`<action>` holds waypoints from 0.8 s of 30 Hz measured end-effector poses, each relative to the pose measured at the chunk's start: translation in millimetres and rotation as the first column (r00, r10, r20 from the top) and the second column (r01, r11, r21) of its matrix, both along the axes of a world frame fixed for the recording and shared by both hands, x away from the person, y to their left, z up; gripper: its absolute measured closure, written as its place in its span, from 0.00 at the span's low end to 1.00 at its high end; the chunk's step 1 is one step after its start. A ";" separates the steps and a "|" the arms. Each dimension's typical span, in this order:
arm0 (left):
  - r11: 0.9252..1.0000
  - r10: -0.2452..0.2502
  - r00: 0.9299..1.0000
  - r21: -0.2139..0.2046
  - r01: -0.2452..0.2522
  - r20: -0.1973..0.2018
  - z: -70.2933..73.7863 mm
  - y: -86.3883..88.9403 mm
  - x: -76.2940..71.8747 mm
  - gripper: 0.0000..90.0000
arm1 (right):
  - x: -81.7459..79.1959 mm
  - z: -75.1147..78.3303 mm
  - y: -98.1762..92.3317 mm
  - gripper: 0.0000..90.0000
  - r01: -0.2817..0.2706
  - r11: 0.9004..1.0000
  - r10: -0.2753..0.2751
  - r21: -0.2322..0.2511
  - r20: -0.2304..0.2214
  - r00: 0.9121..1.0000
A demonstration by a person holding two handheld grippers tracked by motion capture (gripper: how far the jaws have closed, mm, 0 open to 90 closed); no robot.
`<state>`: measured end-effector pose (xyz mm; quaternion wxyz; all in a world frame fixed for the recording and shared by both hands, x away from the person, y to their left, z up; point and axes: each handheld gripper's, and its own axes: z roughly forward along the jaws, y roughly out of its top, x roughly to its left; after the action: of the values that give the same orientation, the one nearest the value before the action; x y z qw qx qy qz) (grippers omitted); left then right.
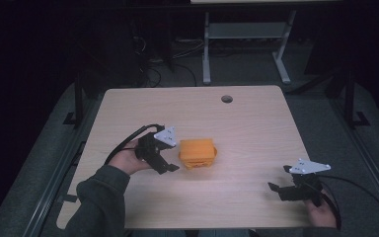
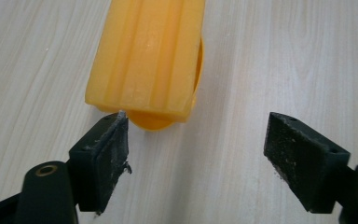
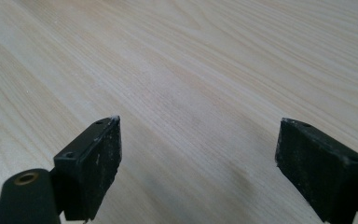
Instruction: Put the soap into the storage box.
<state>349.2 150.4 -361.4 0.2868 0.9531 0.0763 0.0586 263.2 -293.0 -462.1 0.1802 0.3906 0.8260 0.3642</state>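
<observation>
Down at five o'clock on the pale wood-grain table (image 1: 246,118), nearest the person, the right gripper (image 1: 281,190) sits low by the front edge, held from below by the right hand (image 1: 321,212), its grey three-cornered plate on top; in the right gripper view its black jaws stand wide apart with nothing but bare wood between them. Over at eight o'clock, the left hand (image 1: 126,160) in a dark green sleeve (image 1: 98,202) holds the left gripper (image 1: 170,165), black cable looping back behind it, jaws pointing toward three o'clock. Its jaws are spread wide too, gripping nothing. Just beyond them, right of centre from that gripper and near the middle of the table, lies the orange ridged plastic block (image 1: 196,152); in the left gripper view its near corner sits just past the left-hand jaw's tip, whether touching is hard to tell. Farther out, at twelve o'clock, a small dark round hole (image 1: 227,98) marks the tabletop's far edge.
</observation>
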 end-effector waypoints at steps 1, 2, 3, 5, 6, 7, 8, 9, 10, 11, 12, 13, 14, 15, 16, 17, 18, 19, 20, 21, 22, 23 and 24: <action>1.000 0.000 1.000 0.006 0.000 0.004 -0.4 2.4 -0.6 0.24 | 0.1 0.0 0.1 0.15 0.000 1.000 0.000 0.001 0.004 1.000; 1.000 0.008 1.000 0.002 -0.008 0.004 -1.2 4.0 -1.7 0.24 | -0.3 0.6 0.1 0.15 0.002 1.000 -0.002 0.002 0.003 1.000; 1.000 0.007 1.000 0.006 -0.007 0.006 -1.4 5.4 -2.2 0.24 | -0.5 0.9 0.2 0.15 0.003 1.000 -0.003 0.002 0.003 1.000; 1.000 0.016 1.000 0.004 -0.016 0.001 -2.7 8.0 -4.2 0.24 | -0.7 1.0 0.1 0.15 0.004 1.000 -0.004 0.001 0.006 1.000; 1.000 0.013 1.000 0.009 -0.013 0.009 -3.1 9.5 -5.1 0.24 | -0.7 0.9 0.0 0.15 0.003 1.000 -0.003 0.001 0.005 1.000; 1.000 0.016 1.000 0.008 -0.016 0.008 -3.9 10.6 -6.1 0.24 | -0.6 0.8 -0.1 0.15 0.003 1.000 -0.003 0.001 0.004 1.000; 1.000 0.020 1.000 0.006 -0.020 0.008 -4.6 11.8 -6.9 0.24 | -0.6 0.7 -0.1 0.15 0.004 1.000 -0.004 0.000 0.004 1.000; 1.000 0.016 1.000 0.010 -0.016 0.009 -5.2 13.3 -7.3 0.24 | -0.6 0.7 -0.3 0.15 0.005 1.000 -0.005 -0.001 0.005 1.000; 1.000 0.014 1.000 0.014 -0.014 0.010 -5.5 14.2 -7.5 0.24 | -0.5 0.7 -0.5 0.15 0.006 1.000 -0.006 0.000 0.006 1.000; 1.000 0.019 1.000 0.013 -0.019 0.009 -6.5 15.6 -8.6 0.24 | -0.5 0.8 -0.7 0.15 0.006 1.000 -0.006 0.000 0.007 1.000; 1.000 0.020 1.000 0.009 -0.020 0.009 -7.1 17.0 -9.9 0.24 | -0.6 0.8 -0.9 0.15 0.008 1.000 -0.008 0.000 0.005 1.000; 1.000 0.022 1.000 0.003 -0.022 0.010 -7.7 17.6 -10.7 0.24 | -0.7 0.7 -1.2 0.15 0.009 1.000 -0.009 -0.002 0.005 1.000; 1.000 0.021 1.000 0.005 -0.022 0.011 -7.9 18.3 -11.2 0.24 | -0.6 0.6 -1.3 0.15 0.010 1.000 -0.010 -0.002 0.005 1.000; 1.000 0.025 1.000 0.007 -0.025 0.011 -8.3 19.2 -12.7 0.24 | -0.4 0.5 -1.6 0.15 0.010 1.000 -0.010 -0.004 0.007 1.000; 1.000 0.021 1.000 0.010 -0.021 0.016 -8.1 19.9 -13.2 0.24 | -0.5 0.5 -1.7 0.15 0.012 1.000 -0.012 -0.005 0.002 1.000; 1.000 0.022 1.000 0.002 -0.022 0.019 -8.3 21.0 -14.5 0.24 | -0.6 0.4 -1.6 0.15 0.014 1.000 -0.014 -0.004 0.002 1.000; 1.000 0.022 1.000 0.006 -0.022 0.020 -8.1 22.2 -15.3 0.24 | -0.7 0.6 -1.7 0.16 0.015 1.000 -0.015 -0.006 0.004 1.000; 1.000 0.024 0.999 0.003 -0.024 0.022 -8.3 23.2 -16.1 0.24 | -0.6 0.6 -1.6 0.15 0.015 1.000 -0.015 -0.006 0.006 1.000; 1.000 0.024 0.999 0.002 -0.024 0.025 -8.4 24.1 -16.7 0.24 | -0.7 0.6 -1.5 0.15 0.016 1.000 -0.016 -0.006 0.005 1.000; 1.000 0.028 0.999 -0.003 -0.027 0.024 -8.8 25.5 -18.1 0.24 | -0.8 0.6 -1.4 0.16 0.017 1.000 -0.017 -0.006 0.006 1.000; 1.000 0.027 0.999 -0.004 -0.027 0.024 -9.0 26.6 -18.8 0.24 | -0.8 0.6 -1.4 0.15 0.018 1.000 -0.018 -0.007 0.006 1.000; 1.000 0.030 0.999 -0.005 -0.030 0.021 -9.6 27.6 -19.6 0.25 | -0.9 0.6 -1.1 0.15 0.020 1.000 -0.020 -0.006 0.001 1.000; 0.999 0.037 0.999 -0.010 -0.036 0.018 -10.4 28.4 -20.8 0.25 | -1.0 0.6 -1.0 0.15 0.022 1.000 -0.022 -0.006 0.001 1.000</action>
<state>328.4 178.8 -371.8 0.2908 0.9497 0.0913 0.0722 262.3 -294.0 -461.5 0.1856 0.3989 0.8227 0.3599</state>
